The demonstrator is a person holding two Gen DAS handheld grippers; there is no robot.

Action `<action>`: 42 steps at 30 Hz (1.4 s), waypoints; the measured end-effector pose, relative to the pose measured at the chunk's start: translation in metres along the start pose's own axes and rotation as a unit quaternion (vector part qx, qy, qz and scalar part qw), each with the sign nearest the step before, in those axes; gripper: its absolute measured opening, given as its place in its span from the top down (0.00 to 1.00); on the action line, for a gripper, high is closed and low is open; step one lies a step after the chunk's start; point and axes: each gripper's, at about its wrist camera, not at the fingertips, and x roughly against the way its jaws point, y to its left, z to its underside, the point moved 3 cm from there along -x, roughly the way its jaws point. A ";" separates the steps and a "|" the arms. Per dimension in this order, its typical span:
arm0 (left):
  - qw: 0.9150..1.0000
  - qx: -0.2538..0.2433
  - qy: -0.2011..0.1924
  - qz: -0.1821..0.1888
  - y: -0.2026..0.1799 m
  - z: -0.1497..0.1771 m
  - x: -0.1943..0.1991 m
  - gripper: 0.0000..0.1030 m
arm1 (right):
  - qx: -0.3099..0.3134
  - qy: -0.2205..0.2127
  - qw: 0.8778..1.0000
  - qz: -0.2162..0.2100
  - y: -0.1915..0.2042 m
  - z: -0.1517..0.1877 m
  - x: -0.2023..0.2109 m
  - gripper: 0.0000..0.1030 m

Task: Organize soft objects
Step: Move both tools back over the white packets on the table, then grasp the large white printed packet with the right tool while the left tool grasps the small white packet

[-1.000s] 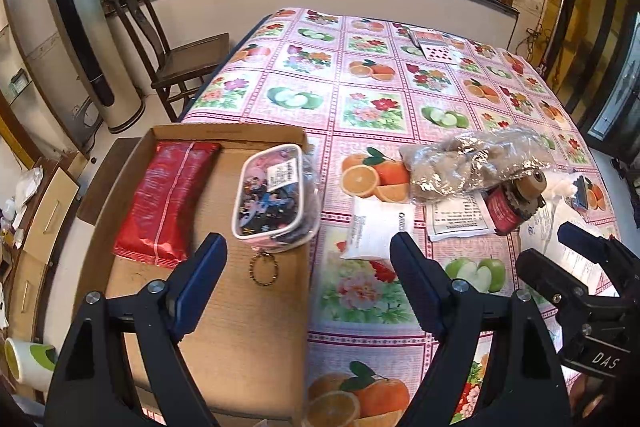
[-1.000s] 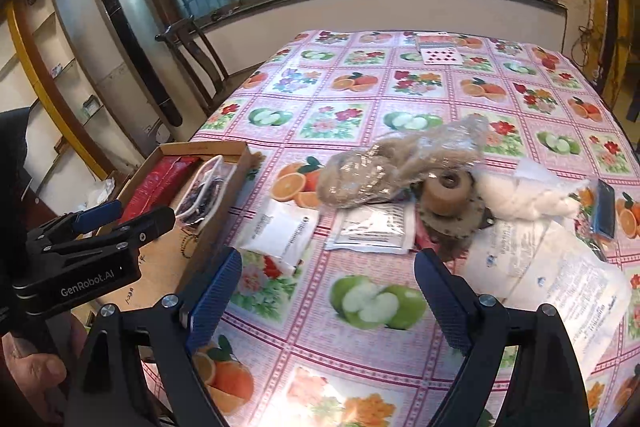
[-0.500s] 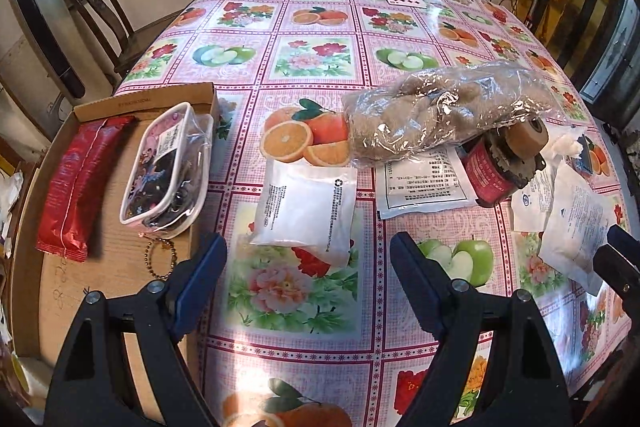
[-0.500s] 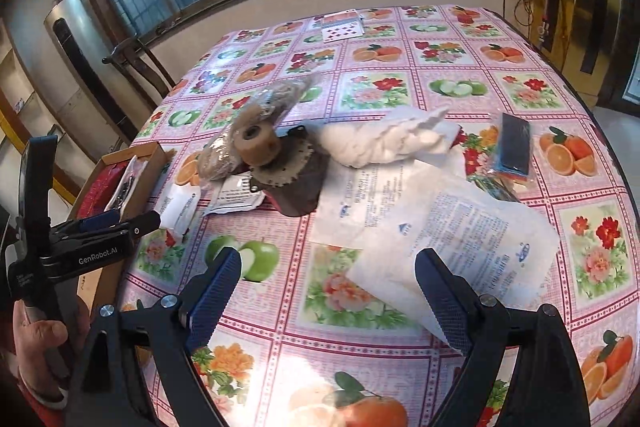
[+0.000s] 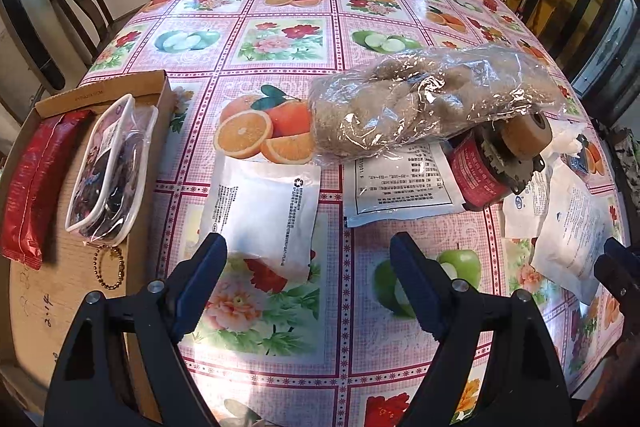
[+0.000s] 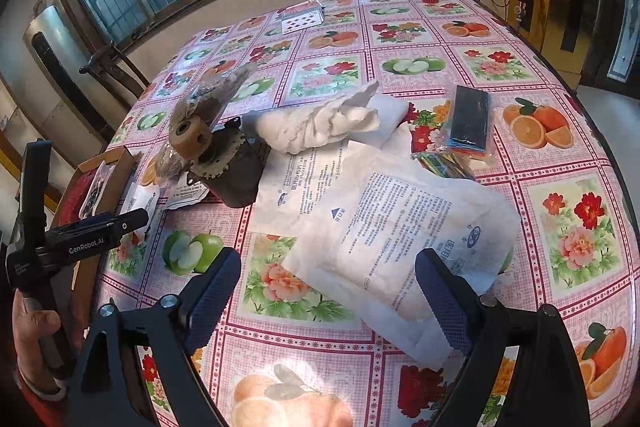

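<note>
My left gripper (image 5: 308, 267) is open just above a small white soft packet (image 5: 262, 217) that lies between its fingers on the fruit-print tablecloth (image 5: 280, 35). Behind it rests a clear bag of brown fibre (image 5: 420, 103). A red pouch (image 5: 34, 179) and a clear zip pouch (image 5: 110, 167) lie in the cardboard box (image 5: 52, 307) at left. My right gripper (image 6: 328, 283) is open over a large white printed packet (image 6: 404, 243). A white cloth wad (image 6: 316, 125) lies beyond it. The left gripper (image 6: 80, 239) shows in the right wrist view, held by a hand.
A dark red can with a gear and brown roll (image 5: 500, 159) lies on a printed flat packet (image 5: 396, 187). A bag of coloured strips (image 6: 464, 135) sits at right. Playing cards (image 6: 302, 17) lie at the far edge. A wooden chair (image 5: 76, 15) stands left of the table.
The left gripper has swung right from over the box to the small white packet. The right gripper has swung right and come over the large printed packet. Both stay open.
</note>
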 end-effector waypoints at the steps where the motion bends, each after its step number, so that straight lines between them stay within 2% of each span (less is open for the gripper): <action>1: 1.000 -0.001 0.002 -0.001 0.000 -0.001 -0.003 0.18 | -0.002 0.000 1.000 0.004 -0.004 0.000 0.001 0.12; 6: 1.000 0.007 0.015 0.003 0.008 -0.006 -0.016 0.18 | -0.016 0.006 1.000 0.021 -0.027 -0.001 0.005 0.11; 9: 1.000 0.010 0.024 0.008 0.012 -0.007 -0.024 0.18 | -0.043 0.010 0.999 0.025 -0.048 -0.001 0.007 0.05; 13: 0.999 0.013 0.030 0.011 0.015 -0.007 -0.029 0.17 | -0.064 0.016 0.997 0.029 -0.068 -0.001 0.006 0.05; 17: 0.999 0.011 0.031 0.014 0.014 -0.006 -0.030 0.16 | -0.084 0.031 0.996 0.019 -0.081 0.002 -0.001 0.05; 19: 0.999 0.012 0.031 0.007 0.016 -0.006 -0.029 0.16 | -0.095 0.037 0.995 0.000 -0.084 0.005 -0.006 0.05; 23: 0.999 0.025 0.025 0.009 0.025 -0.006 -0.025 0.16 | -0.104 0.044 0.993 -0.030 -0.080 0.009 -0.014 0.05; 27: 0.999 0.017 0.032 -0.002 0.027 -0.004 -0.026 0.16 | -0.104 0.063 0.991 -0.049 -0.069 0.013 -0.026 0.06; 30: 0.999 0.018 0.033 0.000 0.029 -0.004 -0.028 0.16 | -0.110 0.054 0.991 -0.061 -0.066 0.011 -0.029 0.08; 32: 0.999 0.019 0.033 0.003 0.029 -0.004 -0.029 0.16 | -0.111 0.055 0.990 -0.073 -0.063 0.011 -0.031 0.13; 34: 0.999 0.015 0.034 0.000 0.028 -0.004 -0.029 0.16 | -0.110 0.055 0.989 -0.077 -0.060 0.010 -0.033 0.31; 35: 0.999 0.013 0.034 -0.002 0.028 -0.004 -0.030 0.16 | -0.109 0.054 0.989 -0.081 -0.059 0.010 -0.034 0.35; 37: 0.999 0.012 0.033 -0.001 0.027 -0.004 -0.030 0.16 | -0.111 0.057 0.988 -0.091 -0.057 0.012 -0.037 0.65; 38: 0.999 0.014 0.033 0.001 0.028 -0.004 -0.030 0.16 | -0.113 0.059 0.987 -0.098 -0.057 0.013 -0.040 0.68; 42: 0.999 0.029 0.024 0.028 0.032 -0.008 -0.028 0.16 | -0.107 0.051 0.988 -0.100 -0.054 0.015 -0.039 0.71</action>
